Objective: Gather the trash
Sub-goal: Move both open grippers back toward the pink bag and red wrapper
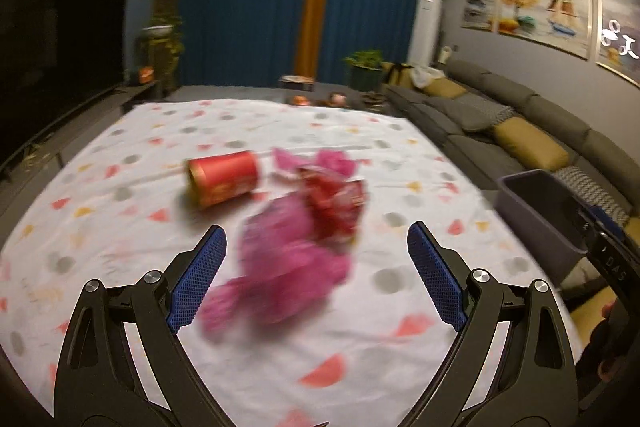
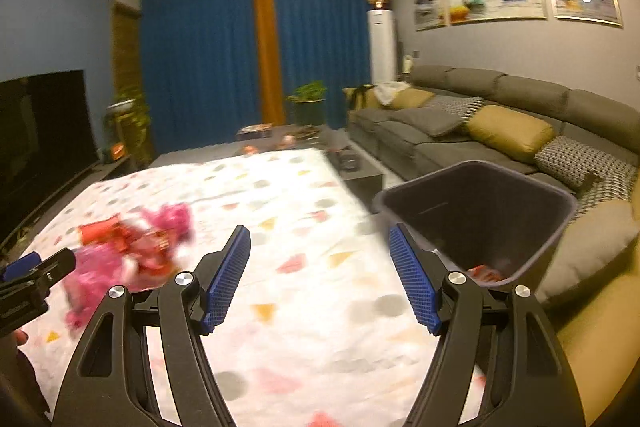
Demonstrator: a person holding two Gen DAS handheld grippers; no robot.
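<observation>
A crumpled pink wrapper [image 1: 288,263] lies on the spotted white tablecloth [image 1: 120,195], with a red snack bag [image 1: 336,203] just behind it and a red can [image 1: 224,183] on its side to the left. My left gripper [image 1: 316,239] is open, its blue pads either side of the pink wrapper, apart from it. My right gripper [image 2: 320,243] is open and empty over the cloth, beside the dark grey bin [image 2: 480,223], which holds a red scrap [image 2: 486,273]. The trash pile [image 2: 132,251] and the left gripper's tip [image 2: 36,271] show at the left of the right wrist view.
The grey bin [image 1: 536,215] stands off the table's right edge, against a grey sofa [image 2: 500,131] with yellow cushions. A dark TV [image 1: 52,59] is on the left. A low dark table [image 2: 304,139] with small items lies beyond the far edge.
</observation>
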